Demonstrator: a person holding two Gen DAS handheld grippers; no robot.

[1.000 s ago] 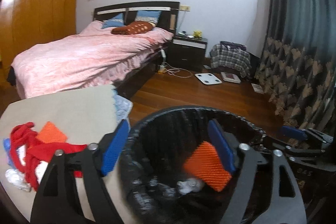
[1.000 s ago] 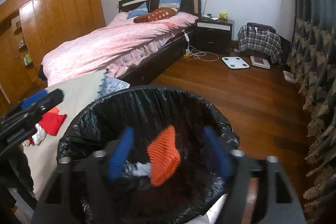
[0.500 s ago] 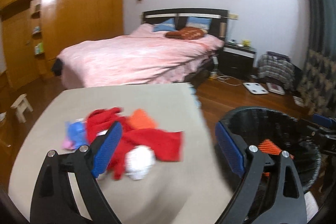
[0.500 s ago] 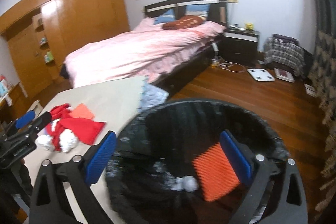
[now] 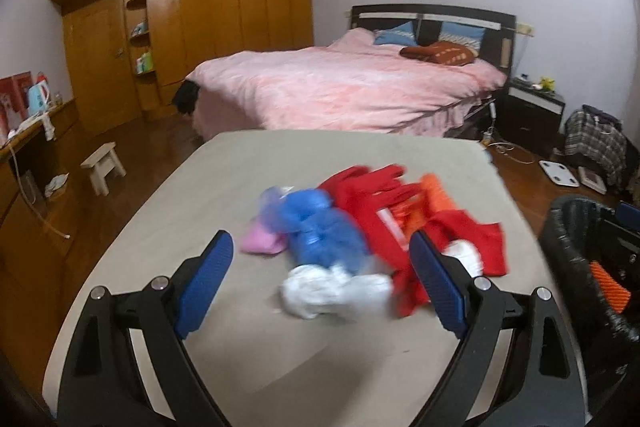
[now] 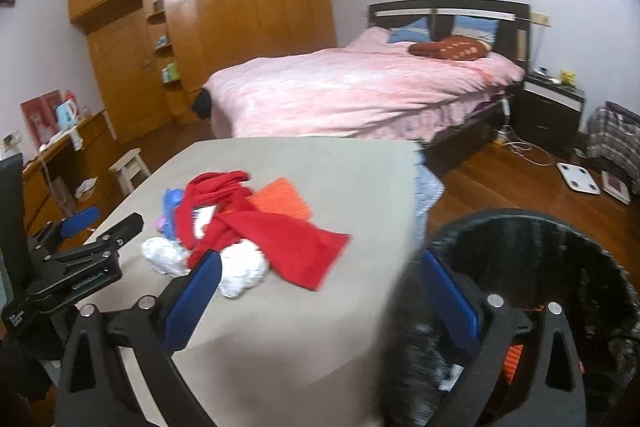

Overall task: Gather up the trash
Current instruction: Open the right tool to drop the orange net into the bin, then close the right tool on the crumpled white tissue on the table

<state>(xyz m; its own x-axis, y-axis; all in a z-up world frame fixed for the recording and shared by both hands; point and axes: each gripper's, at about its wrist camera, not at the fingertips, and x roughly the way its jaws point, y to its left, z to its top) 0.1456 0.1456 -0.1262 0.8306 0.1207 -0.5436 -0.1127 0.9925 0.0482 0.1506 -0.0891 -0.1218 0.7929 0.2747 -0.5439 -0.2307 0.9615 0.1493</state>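
A heap of trash lies on the beige table [image 5: 248,163]: a red cloth [image 5: 372,195], a blue plastic bag [image 5: 320,231], a pink scrap [image 5: 260,241], crumpled white paper [image 5: 320,291] and an orange cloth [image 6: 280,201]. My left gripper [image 5: 320,283] hangs open just in front of the white paper, nothing between its fingers. My right gripper [image 6: 320,291] is open and empty too, straddling the table's right edge and the bin's rim. The black-bagged bin [image 6: 560,259] stands right of the table with an orange ridged pad [image 5: 610,287] inside.
A pink bed [image 5: 352,91] sits behind the table, a wooden wardrobe [image 5: 200,19] at back left, a small stool [image 5: 102,163] on the floor left. A nightstand [image 6: 554,107], a scale [image 6: 578,177] and cables lie on the wooden floor at right.
Both grippers swung left, away from above the bin and toward the pile on the table. The orange pads seen between their fingers earlier stayed in the bin.
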